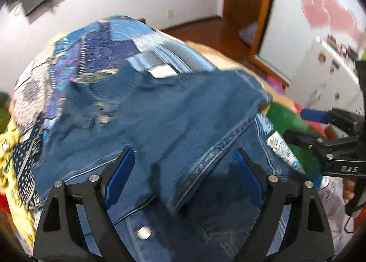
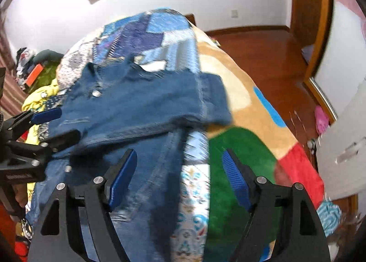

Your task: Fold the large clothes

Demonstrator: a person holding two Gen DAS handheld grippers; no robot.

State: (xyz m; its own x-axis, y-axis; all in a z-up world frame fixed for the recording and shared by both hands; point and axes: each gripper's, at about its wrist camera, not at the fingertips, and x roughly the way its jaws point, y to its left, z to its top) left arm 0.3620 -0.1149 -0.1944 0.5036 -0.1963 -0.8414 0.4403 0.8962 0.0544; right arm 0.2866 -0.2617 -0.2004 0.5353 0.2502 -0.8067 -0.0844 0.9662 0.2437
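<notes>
A blue denim jacket (image 1: 160, 120) with metal snap buttons lies on the bed, one sleeve (image 1: 217, 147) folded across its body. It also shows in the right wrist view (image 2: 141, 106). My left gripper (image 1: 184, 159) is open and empty just above the jacket's lower part, with the sleeve cuff between its fingers. My right gripper (image 2: 179, 163) is open and empty over the jacket's right edge. Each gripper shows in the other's view, the right one (image 1: 306, 124) and the left one (image 2: 59, 122), both open.
The bed carries a blue patchwork quilt (image 2: 146, 33) and a tan, green and red blanket (image 2: 238, 147). A yellow garment (image 2: 39, 102) lies at the left. A wooden floor (image 2: 263, 42), a door frame (image 2: 306, 10) and white cabinets (image 2: 343, 147) stand to the right.
</notes>
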